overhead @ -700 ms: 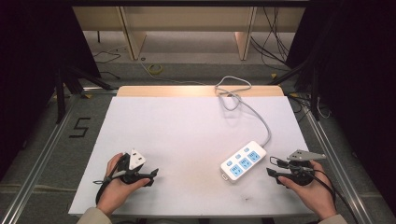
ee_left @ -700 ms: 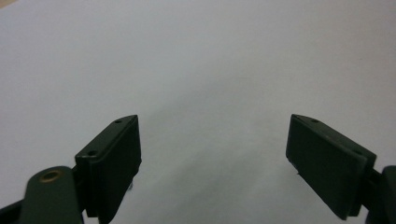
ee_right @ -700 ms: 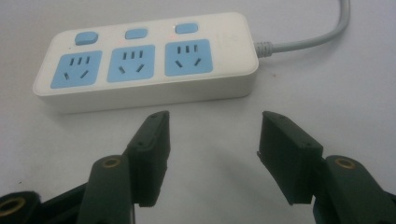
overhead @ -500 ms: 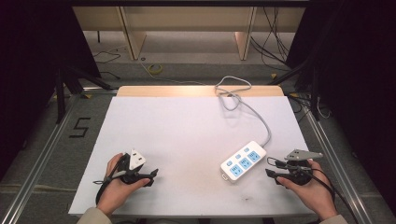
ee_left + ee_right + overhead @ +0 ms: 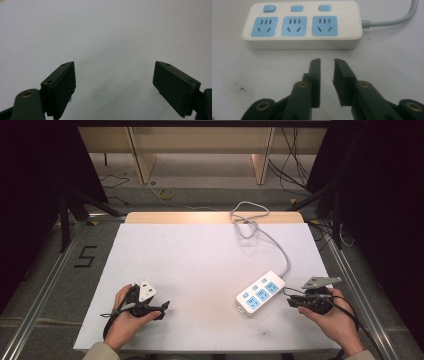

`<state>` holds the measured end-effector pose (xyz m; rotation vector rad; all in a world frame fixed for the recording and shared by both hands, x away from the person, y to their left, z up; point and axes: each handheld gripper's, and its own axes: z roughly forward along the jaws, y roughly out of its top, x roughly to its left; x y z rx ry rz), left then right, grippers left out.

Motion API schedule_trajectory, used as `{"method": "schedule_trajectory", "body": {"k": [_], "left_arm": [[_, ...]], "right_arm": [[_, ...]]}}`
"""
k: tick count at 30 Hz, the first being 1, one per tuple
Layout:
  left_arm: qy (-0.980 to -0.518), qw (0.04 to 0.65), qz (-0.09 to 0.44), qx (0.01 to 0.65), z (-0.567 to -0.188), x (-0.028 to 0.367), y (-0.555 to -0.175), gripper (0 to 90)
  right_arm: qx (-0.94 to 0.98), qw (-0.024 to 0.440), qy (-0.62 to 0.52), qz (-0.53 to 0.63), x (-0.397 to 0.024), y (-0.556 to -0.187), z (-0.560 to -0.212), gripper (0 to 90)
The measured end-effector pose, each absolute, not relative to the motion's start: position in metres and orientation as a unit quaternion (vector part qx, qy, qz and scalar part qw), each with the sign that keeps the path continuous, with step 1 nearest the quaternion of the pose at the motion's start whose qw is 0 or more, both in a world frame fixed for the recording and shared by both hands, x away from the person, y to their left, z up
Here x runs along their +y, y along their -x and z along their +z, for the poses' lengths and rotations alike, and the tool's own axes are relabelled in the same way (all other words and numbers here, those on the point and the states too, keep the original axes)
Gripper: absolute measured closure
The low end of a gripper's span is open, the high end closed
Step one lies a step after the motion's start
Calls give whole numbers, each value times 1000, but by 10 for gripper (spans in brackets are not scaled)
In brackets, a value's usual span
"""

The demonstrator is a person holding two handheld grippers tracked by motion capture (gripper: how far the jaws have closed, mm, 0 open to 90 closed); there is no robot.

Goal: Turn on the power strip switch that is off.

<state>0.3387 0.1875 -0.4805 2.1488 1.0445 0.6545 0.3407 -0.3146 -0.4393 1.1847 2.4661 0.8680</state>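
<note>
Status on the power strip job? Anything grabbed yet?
Nothing looks done: the power strip lies flat on the white table, all three sockets bare, cord trailing off the far edge. In hand: the right tool points at the strip's long side, jaws narrowly apart with nothing between them. The left tool hovers wide open over bare table. Left: the approach, any contact and the grip.

The left gripper [image 5: 115, 82] looks along its two black jaws, which rise from the bottom corners and stand wide apart with nothing between them. Each flat pad [image 5: 62, 87] tilts inward at its top. A round brass-coloured rivet [image 5: 27, 94] shows on the arm at lower left. Beneath and ahead lies the plain white table surface [image 5: 107, 30], bare and evenly lit.
</note>
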Motion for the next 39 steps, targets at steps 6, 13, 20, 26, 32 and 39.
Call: {"method": "schedule_trajectory", "body": {"k": [6, 13, 20, 26, 32, 39], "left_arm": [[-820, 326, 250, 399, -481, 187, -339, 187], [-819, 327, 253, 398, -480, 187, -339, 192], [-820, 326, 252, 397, -480, 187, -339, 194], [-819, 327, 254, 397, -480, 187, -339, 199], [-819, 328, 255, 396, -480, 186, -339, 200], [-820, 327, 254, 396, -480, 186, -339, 201]], "right_arm": [[864, 132, -395, 282, -310, -343, -432, 900], [875, 127, -382, 269, -303, -349, -425, 900], [880, 127, -373, 267, -299, -353, -422, 900], [888, 127, -360, 256, -292, -355, -420, 900], [894, 125, -350, 250, -286, -359, -416, 900], [897, 119, -349, 244, -282, -364, -411, 900]]}}
